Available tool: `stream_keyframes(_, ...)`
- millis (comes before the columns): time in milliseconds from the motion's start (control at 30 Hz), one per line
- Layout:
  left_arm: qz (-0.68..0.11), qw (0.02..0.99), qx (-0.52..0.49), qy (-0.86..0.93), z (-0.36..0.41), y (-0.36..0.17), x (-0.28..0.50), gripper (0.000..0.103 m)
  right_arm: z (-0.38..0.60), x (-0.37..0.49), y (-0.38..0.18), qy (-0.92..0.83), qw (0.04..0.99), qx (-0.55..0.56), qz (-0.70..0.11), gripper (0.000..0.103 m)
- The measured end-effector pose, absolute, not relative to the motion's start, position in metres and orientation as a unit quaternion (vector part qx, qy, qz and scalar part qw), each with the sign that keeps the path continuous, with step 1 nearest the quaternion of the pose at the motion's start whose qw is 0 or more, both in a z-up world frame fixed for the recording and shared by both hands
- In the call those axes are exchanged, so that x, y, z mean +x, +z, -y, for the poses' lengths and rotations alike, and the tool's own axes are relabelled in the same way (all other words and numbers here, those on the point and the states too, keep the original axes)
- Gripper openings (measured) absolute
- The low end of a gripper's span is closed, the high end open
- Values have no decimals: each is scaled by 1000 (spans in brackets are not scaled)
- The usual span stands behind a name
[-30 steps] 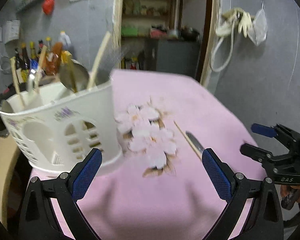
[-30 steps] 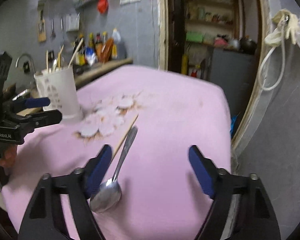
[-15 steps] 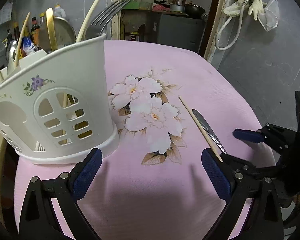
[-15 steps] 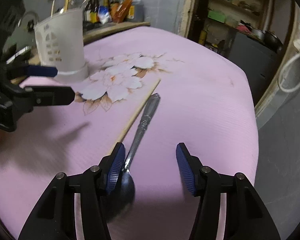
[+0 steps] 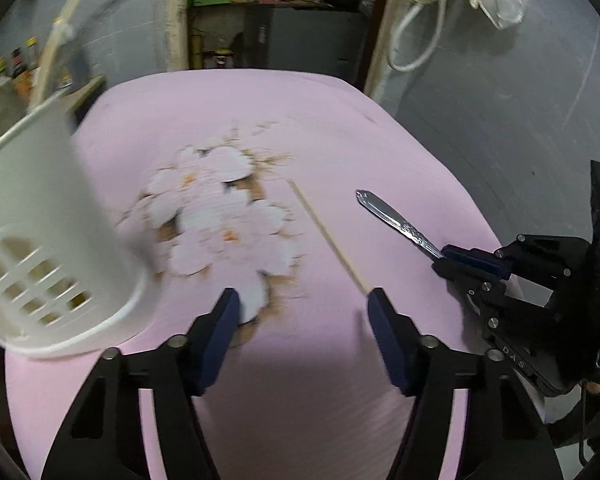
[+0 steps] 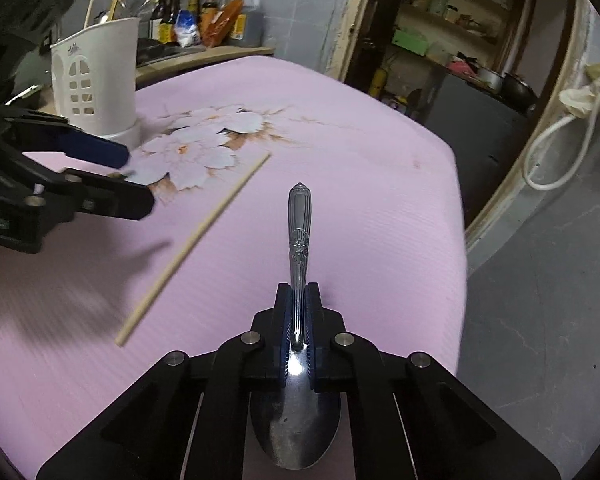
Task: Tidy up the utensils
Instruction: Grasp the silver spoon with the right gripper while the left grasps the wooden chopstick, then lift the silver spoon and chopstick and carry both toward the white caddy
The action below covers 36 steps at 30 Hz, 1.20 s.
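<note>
A metal spoon lies on the pink flowered cloth, handle pointing away. My right gripper is shut on its neck, the bowl lying under the gripper body. The left wrist view shows the same spoon clamped at the right. A single wooden chopstick lies on the cloth to the spoon's left. My left gripper hovers over the cloth, its jaws closing with nothing between them; the chopstick's near end lies just ahead of the right finger. A white utensil holder with several utensils stands at the far left.
Bottles and packets crowd a counter behind the holder. A doorway with shelves opens behind the table. The cloth's right edge drops to a grey floor. A hose and gloves hang on the wall.
My right gripper dropped onto the spoon and shut on its neck. My left gripper swung right from the holder toward the chopstick, its jaws narrowing.
</note>
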<state>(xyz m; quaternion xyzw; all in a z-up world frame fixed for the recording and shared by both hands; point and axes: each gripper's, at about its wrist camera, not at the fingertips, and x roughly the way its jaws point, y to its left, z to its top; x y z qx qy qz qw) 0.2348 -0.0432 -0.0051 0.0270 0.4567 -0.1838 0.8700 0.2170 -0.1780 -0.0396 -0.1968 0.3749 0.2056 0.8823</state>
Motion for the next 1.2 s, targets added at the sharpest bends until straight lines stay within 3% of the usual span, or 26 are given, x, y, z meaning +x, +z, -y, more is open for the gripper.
stream_keyframes(167, -485, 850, 45, -199, 63, -14, 249, 39, 188, 211, -39, 199, 889, -189, -368, 2)
stream_keyframes(400, -513, 837, 27, -187, 73, -23, 272, 32, 194, 213, -39, 206, 891, -161, -371, 2)
stream_keyframes(467, -515, 837, 29, -180, 75, -24, 275, 13, 196, 215, -40, 210, 891, -150, -373, 2)
stream_keyframes(500, -516, 837, 32, -180, 75, -24, 275, 11, 197, 215, -40, 215, 890, -141, -376, 3)
stream_keyframes(767, -522, 838, -2, -160, 51, -21, 268, 2, 191, 207, -43, 244, 883, -120, -383, 4)
stream_keyframes(1200, -496, 858, -45, -128, -20, -3, 211, 2, 167, 204, -47, 309, 853, -119, -403, 6)
